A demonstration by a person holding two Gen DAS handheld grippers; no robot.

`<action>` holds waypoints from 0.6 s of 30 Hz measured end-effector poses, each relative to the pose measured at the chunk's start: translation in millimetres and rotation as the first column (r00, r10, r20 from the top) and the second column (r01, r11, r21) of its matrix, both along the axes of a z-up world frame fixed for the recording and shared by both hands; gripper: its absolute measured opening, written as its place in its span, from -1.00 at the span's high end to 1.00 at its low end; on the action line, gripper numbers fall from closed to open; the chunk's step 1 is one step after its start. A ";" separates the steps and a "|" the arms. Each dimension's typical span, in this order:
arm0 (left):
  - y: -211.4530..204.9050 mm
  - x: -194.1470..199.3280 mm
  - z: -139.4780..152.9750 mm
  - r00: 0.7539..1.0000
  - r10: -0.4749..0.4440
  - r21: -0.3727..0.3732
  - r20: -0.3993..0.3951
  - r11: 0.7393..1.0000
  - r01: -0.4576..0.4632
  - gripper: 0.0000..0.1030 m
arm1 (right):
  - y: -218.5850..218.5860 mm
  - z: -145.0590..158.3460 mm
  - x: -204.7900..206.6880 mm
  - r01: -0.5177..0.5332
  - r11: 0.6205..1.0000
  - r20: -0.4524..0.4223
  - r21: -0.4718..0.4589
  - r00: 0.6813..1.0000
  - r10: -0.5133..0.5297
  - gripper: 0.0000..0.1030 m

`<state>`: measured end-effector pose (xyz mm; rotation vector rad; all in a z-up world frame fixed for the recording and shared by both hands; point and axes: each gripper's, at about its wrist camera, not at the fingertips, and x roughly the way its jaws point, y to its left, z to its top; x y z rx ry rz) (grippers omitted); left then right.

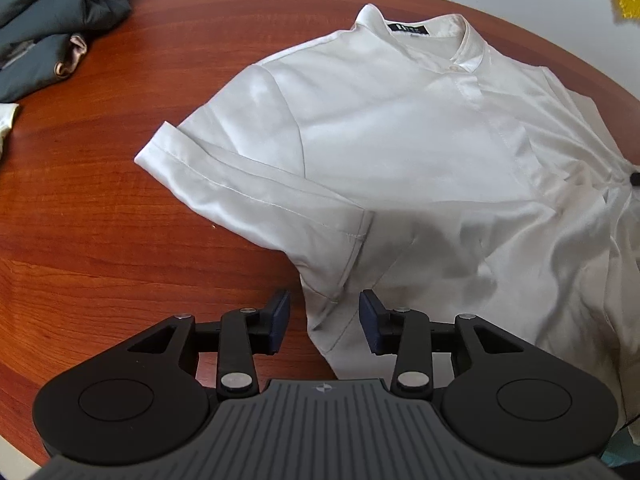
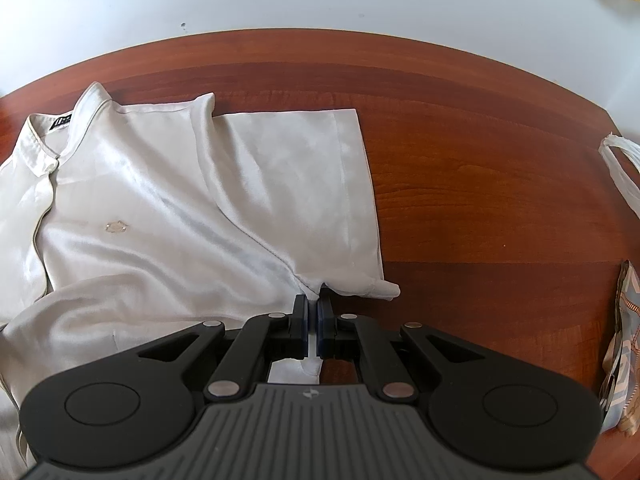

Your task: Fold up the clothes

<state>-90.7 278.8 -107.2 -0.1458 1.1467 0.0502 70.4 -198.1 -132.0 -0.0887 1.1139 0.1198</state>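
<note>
A white satin short-sleeved shirt (image 1: 400,128) lies face up on the round wooden table (image 1: 100,200), collar toward the far edge. In the left wrist view my left gripper (image 1: 324,308) stands open over the shirt's side edge just below one sleeve; the fabric lies between the blue pads (image 1: 280,316) without touching them. In the right wrist view the same shirt (image 2: 160,200) spreads to the left, its other sleeve flat on the table (image 2: 480,180). My right gripper (image 2: 313,304) is shut on the shirt at the underarm seam of that sleeve.
A heap of dark grey-green clothes (image 1: 52,20) sits at the table's far left, with a cream cloth (image 1: 6,120) at the left edge. A white plastic bag (image 2: 624,168) and a patterned cloth (image 2: 622,344) lie at the right edge. A pale wall stands behind.
</note>
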 end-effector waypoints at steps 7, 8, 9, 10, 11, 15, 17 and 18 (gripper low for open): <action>-7.6 9.0 -9.2 1.000 -0.011 0.043 -0.023 0.999 0.012 0.61 | 1.1 -0.2 0.1 -0.008 1.000 0.000 -0.001 1.000 0.008 0.91; -8.4 9.5 -10.4 1.000 -0.010 0.056 -0.024 0.998 0.012 0.71 | 1.1 -0.3 0.3 -0.009 1.000 0.000 -0.001 1.000 0.009 0.92; -8.8 9.6 -10.8 1.000 -0.010 0.067 -0.019 0.998 0.011 0.76 | 1.2 -0.6 0.7 -0.010 1.000 -0.001 -0.002 1.000 0.010 0.92; -9.1 9.7 -10.9 1.000 -0.013 0.074 -0.016 0.997 0.014 0.81 | 1.0 -1.0 1.0 -0.010 1.000 -0.002 -0.002 1.000 0.010 0.92; -9.5 9.9 -11.0 1.000 -0.015 0.093 -0.015 0.996 0.016 0.83 | 1.0 -1.4 1.4 -0.011 1.000 -0.002 -0.003 1.000 0.011 0.92; -3.3 11.9 -12.1 1.000 -0.008 0.156 -0.013 0.988 0.010 0.86 | 1.9 -3.1 2.6 -0.006 1.000 -0.005 -0.002 1.000 0.006 0.92; 4.2 14.1 -12.8 1.000 -0.004 0.164 -0.014 0.987 0.007 0.86 | 3.5 -3.7 3.1 -0.004 1.000 -0.007 0.000 1.000 0.004 0.92; 8.6 15.9 -13.1 1.000 -0.003 0.168 -0.014 0.986 0.006 0.86 | 4.5 -3.9 3.4 -0.004 1.000 -0.007 0.002 1.000 0.004 0.91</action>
